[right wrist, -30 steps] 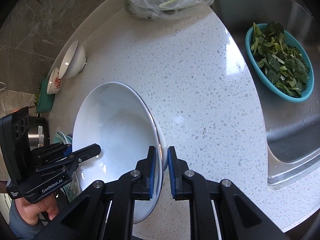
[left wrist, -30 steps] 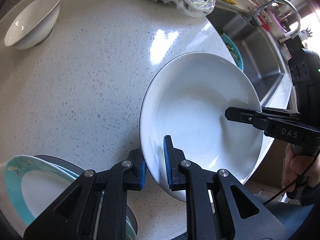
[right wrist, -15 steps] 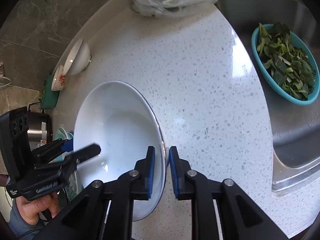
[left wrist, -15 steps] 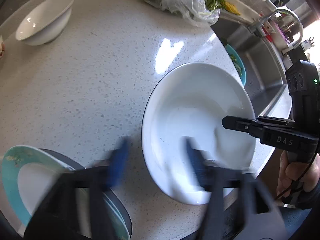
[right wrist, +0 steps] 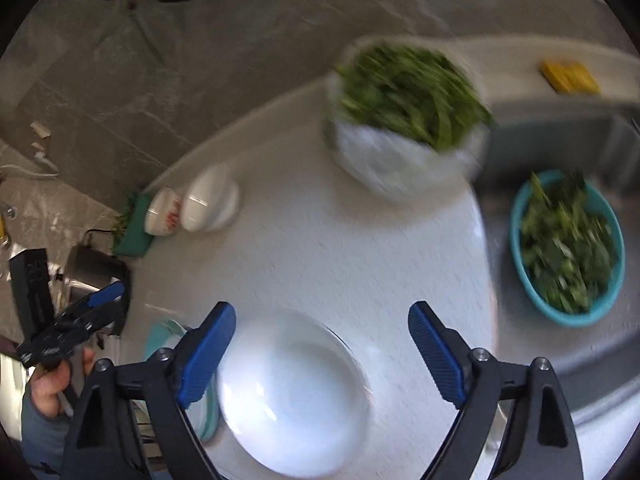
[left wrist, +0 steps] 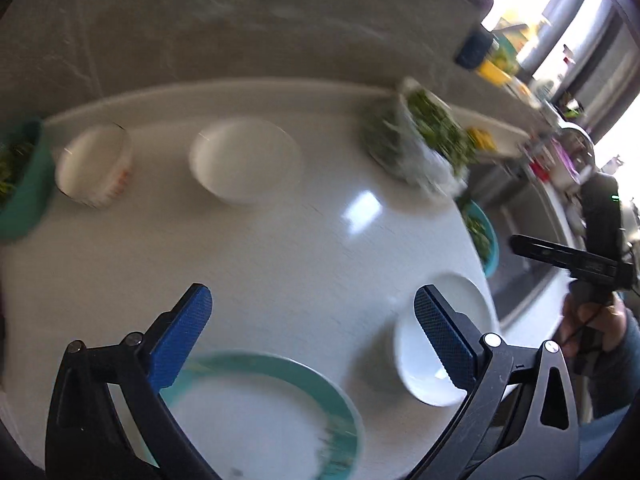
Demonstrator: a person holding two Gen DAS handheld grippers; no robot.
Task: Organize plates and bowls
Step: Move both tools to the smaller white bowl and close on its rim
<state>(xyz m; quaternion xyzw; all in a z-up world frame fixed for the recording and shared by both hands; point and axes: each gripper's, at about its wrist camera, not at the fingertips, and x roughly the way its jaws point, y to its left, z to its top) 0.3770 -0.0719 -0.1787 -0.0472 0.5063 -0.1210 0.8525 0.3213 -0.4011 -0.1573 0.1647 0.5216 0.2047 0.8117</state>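
Both jaws have just been opening: the left hand-held gripper (left wrist: 312, 320) and right hand-held gripper (right wrist: 320, 340) stand wide and empty. The wide white ceramic bowl (right wrist: 292, 396) rests alone on the speckled white table (right wrist: 340, 256), seemingly put down beside the teal-rimmed plate (left wrist: 260, 412) for later stacking. Farther away, a smaller white bowl (left wrist: 244, 160) waits.

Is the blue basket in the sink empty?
No, the blue basket in the sink is full of green leaves.
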